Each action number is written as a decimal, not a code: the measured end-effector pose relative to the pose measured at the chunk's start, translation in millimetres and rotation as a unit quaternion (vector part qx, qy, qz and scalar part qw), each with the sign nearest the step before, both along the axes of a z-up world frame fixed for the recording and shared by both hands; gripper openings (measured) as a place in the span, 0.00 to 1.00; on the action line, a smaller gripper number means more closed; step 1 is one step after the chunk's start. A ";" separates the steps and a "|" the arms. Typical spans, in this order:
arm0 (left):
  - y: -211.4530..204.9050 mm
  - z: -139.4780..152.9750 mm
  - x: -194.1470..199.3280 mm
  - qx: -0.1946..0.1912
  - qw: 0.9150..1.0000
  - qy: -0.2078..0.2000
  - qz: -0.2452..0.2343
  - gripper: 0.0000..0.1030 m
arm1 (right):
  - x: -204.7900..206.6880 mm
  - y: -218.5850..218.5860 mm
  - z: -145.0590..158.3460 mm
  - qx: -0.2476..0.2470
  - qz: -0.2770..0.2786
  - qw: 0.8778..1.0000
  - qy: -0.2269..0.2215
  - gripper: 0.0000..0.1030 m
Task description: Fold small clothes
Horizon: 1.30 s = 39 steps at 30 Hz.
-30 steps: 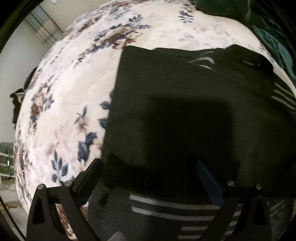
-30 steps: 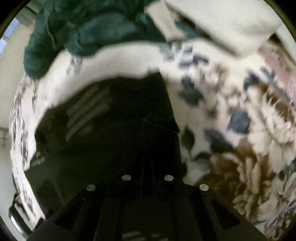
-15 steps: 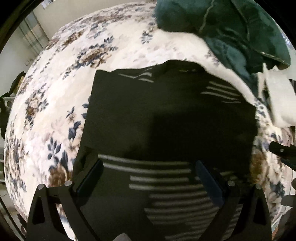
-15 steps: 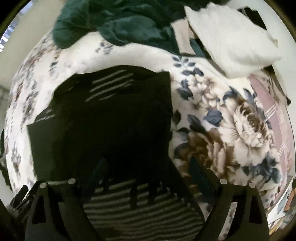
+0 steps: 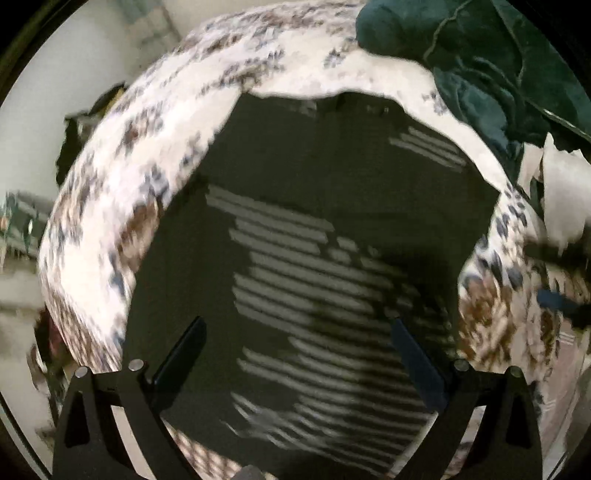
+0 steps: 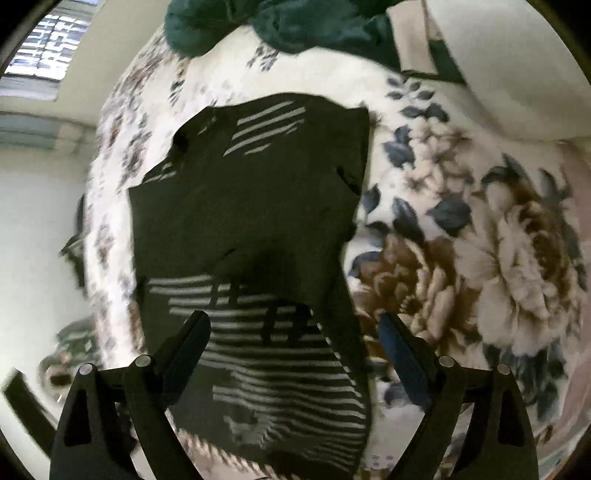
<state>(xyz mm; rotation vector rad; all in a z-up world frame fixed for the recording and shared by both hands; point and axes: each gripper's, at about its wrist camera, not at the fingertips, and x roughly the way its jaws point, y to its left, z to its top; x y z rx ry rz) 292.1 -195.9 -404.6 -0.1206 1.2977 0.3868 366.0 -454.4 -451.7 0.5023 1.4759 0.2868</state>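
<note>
While both of my claws hang above the bed, the black striped garment [image 5: 332, 229] lies spread on the floral blanket [image 5: 110, 221], filling the middle of the left wrist view from about eleven o'clock down to six. My left gripper [image 5: 295, 347] stands with its jaws wide apart, holding nothing, the pale stripes of the cloth showing between the fingers. My right gripper [image 6: 295, 339] is likewise spread wide and empty; in its view the garment [image 6: 251, 206] runs from twelve o'clock to six, its right edge just inside my right finger. A dark green garment [image 5: 480, 62] is heaped at one o'clock in the left view, touching the blanket beyond the black cloth. White fabric [image 6: 509, 62] lies at two o'clock in the right view, beside the green heap [image 6: 295, 22]. The left view is blurred.
</note>
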 end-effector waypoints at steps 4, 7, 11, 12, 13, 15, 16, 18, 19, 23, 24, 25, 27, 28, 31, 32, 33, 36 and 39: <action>-44.0 -47.8 -35.7 -0.015 0.999 0.044 -0.015 0.99 | 18.3 -32.7 -15.6 0.066 0.030 0.997 0.019 0.90; -80.5 -90.3 -58.7 -0.035 0.994 0.085 -0.055 0.99 | 39.4 -52.2 -33.6 0.102 0.046 0.993 0.035 0.74; -123.7 -140.3 -85.2 -0.046 0.983 0.135 -0.119 0.99 | 67.8 -60.0 -60.2 0.100 0.075 0.991 0.048 0.63; -132.0 -152.7 -90.6 -0.051 0.979 0.148 -0.131 0.99 | 73.8 -61.2 -67.0 0.097 0.079 0.991 0.051 0.59; -139.2 -164.8 -95.4 -0.053 0.975 0.160 -0.142 0.99 | 81.5 -61.6 -76.4 0.094 0.083 0.991 0.056 0.55; -148.7 -181.2 -101.2 -0.049 0.971 0.174 -0.159 0.99 | 91.7 -62.0 -91.1 0.098 0.085 0.990 0.063 0.50; -151.1 -184.4 -101.8 -0.041 0.971 0.169 -0.165 0.99 | 98.9 -61.1 -100.6 0.101 0.085 0.989 0.070 0.50; -150.9 -187.3 -100.1 -0.038 0.971 0.162 -0.169 0.98 | 109.9 -60.3 -112.7 0.106 0.082 0.988 0.078 0.50; -149.8 -188.0 -98.9 -0.039 0.972 0.158 -0.170 0.97 | 118.3 -60.7 -119.9 0.104 0.072 0.989 0.083 0.51; -145.4 -182.4 -99.0 -0.049 0.974 0.128 -0.182 0.71 | 146.1 -60.9 -138.8 0.109 0.042 0.990 0.082 0.52; -143.0 -178.9 -99.4 -0.051 0.974 0.122 -0.183 0.51 | 151.1 -59.2 -143.1 0.109 0.040 0.990 0.082 0.52; -141.4 -173.7 -100.6 -0.053 0.975 0.112 -0.184 0.42 | 157.6 -56.6 -149.5 0.111 0.034 0.990 0.083 0.52; -137.4 -164.8 -100.6 -0.053 0.976 0.104 -0.184 0.16 | 165.3 -50.1 -160.1 0.130 0.027 0.987 0.091 0.54; -131.4 -159.3 -100.8 -0.060 0.978 0.097 -0.174 0.12 | 167.9 -48.1 -164.4 0.136 0.021 0.986 0.094 0.54; -111.8 -146.1 -102.9 -0.087 0.983 0.083 -0.140 0.05 | 173.5 -42.4 -174.4 0.181 -0.005 0.978 0.101 0.55; -104.9 -140.6 -103.7 -0.093 0.984 0.077 -0.130 0.05 | 175.7 -40.6 -176.3 0.193 -0.014 0.976 0.101 0.55; -99.6 -135.0 -103.8 -0.098 0.985 0.072 -0.123 0.05 | 177.7 -39.2 -177.4 0.203 -0.020 0.974 0.100 0.55; -82.4 -112.6 -109.3 -0.110 0.987 0.054 -0.101 0.05 | 180.7 -30.0 -176.2 0.201 -0.022 0.975 0.087 0.22; -67.6 -84.6 -110.6 -0.116 0.989 0.032 -0.086 0.05 | 181.6 -16.7 -156.3 0.165 -0.010 0.984 0.066 0.10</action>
